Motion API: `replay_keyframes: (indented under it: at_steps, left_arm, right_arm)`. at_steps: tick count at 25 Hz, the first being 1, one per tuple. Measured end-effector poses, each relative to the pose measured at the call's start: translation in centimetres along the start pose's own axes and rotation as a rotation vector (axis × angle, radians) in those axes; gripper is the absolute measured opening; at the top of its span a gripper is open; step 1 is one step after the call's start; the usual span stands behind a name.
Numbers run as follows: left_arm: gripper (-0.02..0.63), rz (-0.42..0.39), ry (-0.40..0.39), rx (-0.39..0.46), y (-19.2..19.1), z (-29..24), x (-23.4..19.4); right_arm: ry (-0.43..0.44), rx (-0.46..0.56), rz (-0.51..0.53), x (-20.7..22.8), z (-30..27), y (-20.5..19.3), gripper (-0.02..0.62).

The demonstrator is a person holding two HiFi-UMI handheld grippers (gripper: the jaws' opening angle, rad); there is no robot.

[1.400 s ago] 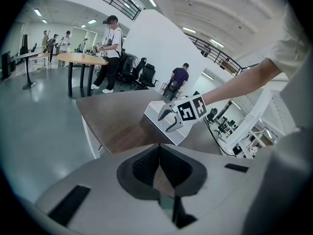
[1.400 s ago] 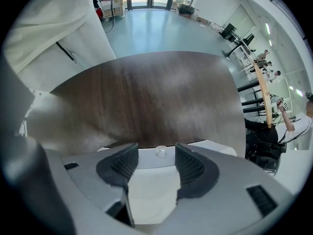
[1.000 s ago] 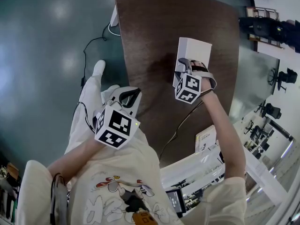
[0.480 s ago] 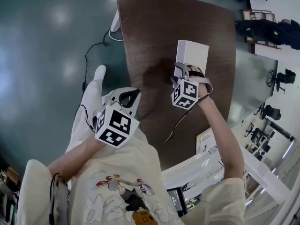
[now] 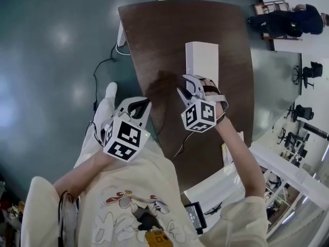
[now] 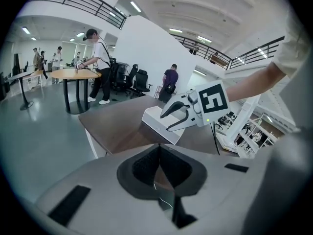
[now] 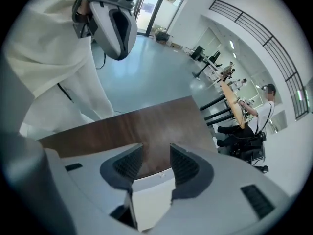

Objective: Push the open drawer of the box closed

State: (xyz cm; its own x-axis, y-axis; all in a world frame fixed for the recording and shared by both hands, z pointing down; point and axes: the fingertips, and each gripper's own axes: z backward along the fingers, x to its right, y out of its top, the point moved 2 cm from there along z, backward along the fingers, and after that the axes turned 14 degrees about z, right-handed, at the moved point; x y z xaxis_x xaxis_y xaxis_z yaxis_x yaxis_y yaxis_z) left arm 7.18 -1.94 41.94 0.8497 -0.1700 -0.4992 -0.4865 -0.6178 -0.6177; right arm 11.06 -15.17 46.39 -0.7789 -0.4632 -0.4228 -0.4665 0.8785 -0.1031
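The white box (image 5: 202,60) lies on the dark brown table (image 5: 154,40), and I see no drawer standing out of it. My right gripper (image 5: 189,86) hovers at the box's near end, over the table; its jaws are closing, with only the box's near edge (image 7: 149,199) and bare wood below the gap. The left gripper view shows that gripper (image 6: 177,116) just in front of the box (image 6: 159,124). My left gripper (image 5: 136,107) is held off the table's near left edge, above the person's leg. Its pads (image 6: 157,163) meet with nothing between them.
A white power strip (image 5: 122,35) and a black cable (image 5: 100,55) lie at the table's far left edge. Another cable (image 5: 180,147) crosses the table's near part. White desks (image 5: 226,184) stand at the right. People stand round a round table (image 6: 73,75) and by chairs (image 5: 280,22).
My right gripper has drawn back a little from the box toward the person, and its jaws have narrowed. The left gripper has stayed put.
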Motion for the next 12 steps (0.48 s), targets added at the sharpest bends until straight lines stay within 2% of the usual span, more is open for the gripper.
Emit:
replay_keyframes:
  at_steps: [7, 12]
  left_arm:
    - [0.006, -0.067, -0.004, 0.029, 1.6, 2.9, 1.3]
    - [0.006, -0.118, -0.062, 0.039, 2.3, 5.0, 4.6]
  right_arm:
    - [-0.215, 0.057, -0.117, 0.9, 7.1, 2.6, 0.087]
    - [-0.336, 0.096, -0.22, 0.5, 12.3, 4.5, 0.054]
